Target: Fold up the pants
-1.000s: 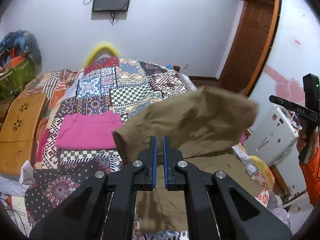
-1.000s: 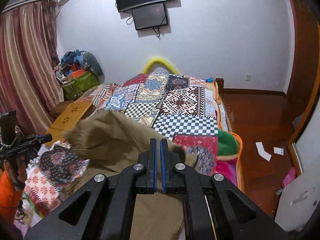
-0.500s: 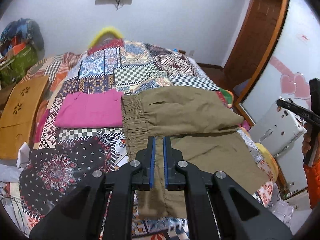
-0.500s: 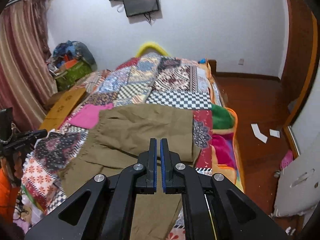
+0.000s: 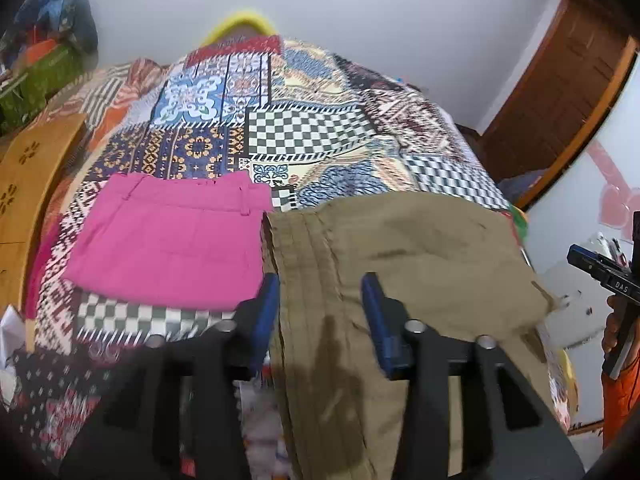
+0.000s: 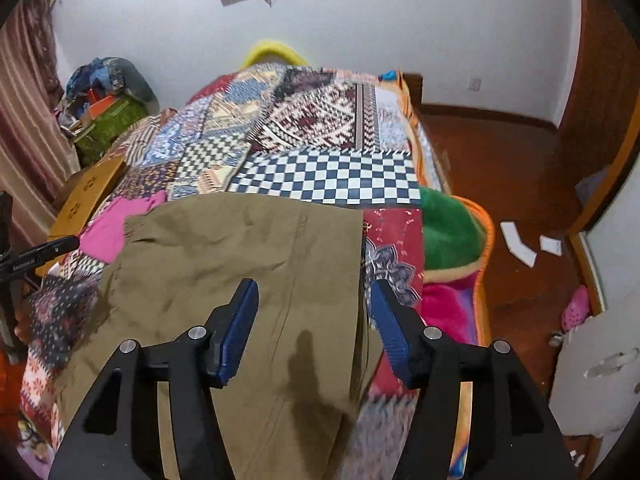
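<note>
Olive-brown pants (image 5: 404,248) lie folded over on the patchwork bedspread (image 5: 304,132), elastic waistband toward the left. My left gripper (image 5: 320,300) hovers over the waistband end, its jaws opening, with the blue pads apart and not pressing the cloth. In the right wrist view the same pants (image 6: 240,256) spread flat, and my right gripper (image 6: 314,304) hangs over their right edge, jaws opening, nothing pinched. Each gripper casts a dark shadow on the fabric below it.
Folded pink pants (image 5: 168,240) lie just left of the olive pair. A wooden board (image 5: 28,184) leans at the bed's left side. A green and pink blanket (image 6: 448,232) bunches at the bed's right edge, beyond it wooden floor (image 6: 512,184) with paper scraps.
The upper part of the pants, held lifted a second ago, now lies flat on the lower part. Both grippers have come down toward the bed and gone from shut to apart, letting the cloth go.
</note>
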{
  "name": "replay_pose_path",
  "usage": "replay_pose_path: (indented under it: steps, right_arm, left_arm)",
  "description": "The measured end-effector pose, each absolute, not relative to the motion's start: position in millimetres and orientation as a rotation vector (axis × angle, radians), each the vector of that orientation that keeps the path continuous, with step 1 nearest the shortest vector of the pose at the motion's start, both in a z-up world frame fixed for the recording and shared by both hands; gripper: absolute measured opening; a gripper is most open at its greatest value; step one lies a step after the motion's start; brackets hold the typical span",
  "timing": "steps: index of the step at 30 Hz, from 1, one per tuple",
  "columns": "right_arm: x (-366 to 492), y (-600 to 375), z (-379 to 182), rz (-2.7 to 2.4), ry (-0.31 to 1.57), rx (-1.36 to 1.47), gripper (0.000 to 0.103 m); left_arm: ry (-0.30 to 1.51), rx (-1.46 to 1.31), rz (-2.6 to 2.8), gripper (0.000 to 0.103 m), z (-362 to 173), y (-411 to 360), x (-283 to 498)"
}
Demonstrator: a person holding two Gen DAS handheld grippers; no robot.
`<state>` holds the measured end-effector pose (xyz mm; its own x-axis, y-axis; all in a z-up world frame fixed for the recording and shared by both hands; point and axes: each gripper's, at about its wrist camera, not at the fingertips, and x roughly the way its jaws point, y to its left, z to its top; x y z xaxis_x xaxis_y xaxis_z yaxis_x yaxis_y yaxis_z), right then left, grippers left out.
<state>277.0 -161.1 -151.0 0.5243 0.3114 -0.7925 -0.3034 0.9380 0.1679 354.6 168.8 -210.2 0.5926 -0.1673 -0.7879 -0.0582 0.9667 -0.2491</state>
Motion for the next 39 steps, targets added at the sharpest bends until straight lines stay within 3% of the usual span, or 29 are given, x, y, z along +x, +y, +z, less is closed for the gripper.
replay_pose_path:
  steps: [1, 11, 24, 31, 35, 39]
  right_arm:
    - [287, -161, -158, 0.363, 0.962, 0.009, 0.058]
    - [359, -159, -211, 0.334, 1.059, 0.02, 0.058]
    - [368, -146, -220, 0.42, 1.132, -0.021, 0.059]
    - [384, -142, -229, 0.481, 1.174, 0.001, 0.075]
    - [379, -127, -227, 0.502, 1.137, -0.052, 0.06]
    - [372, -119, -225, 0.545, 1.12, -0.077, 0.029]
  left_arm:
    - [0.945, -0.262, -0.058, 0.052, -217, 171, 365]
    - [0.987, -0.278, -0.101, 0.052, -259, 176, 420]
    - [1.044, -0.349, -0.121, 0.057, -286, 185, 447]
    - [1.062, -0.388, -0.14, 0.057, -293, 183, 459]
    - [1.063, -0.387, -0.133, 0.057, -298, 181, 460]
    - [1.049, -0.362, -0.142, 0.053, -293, 178, 458]
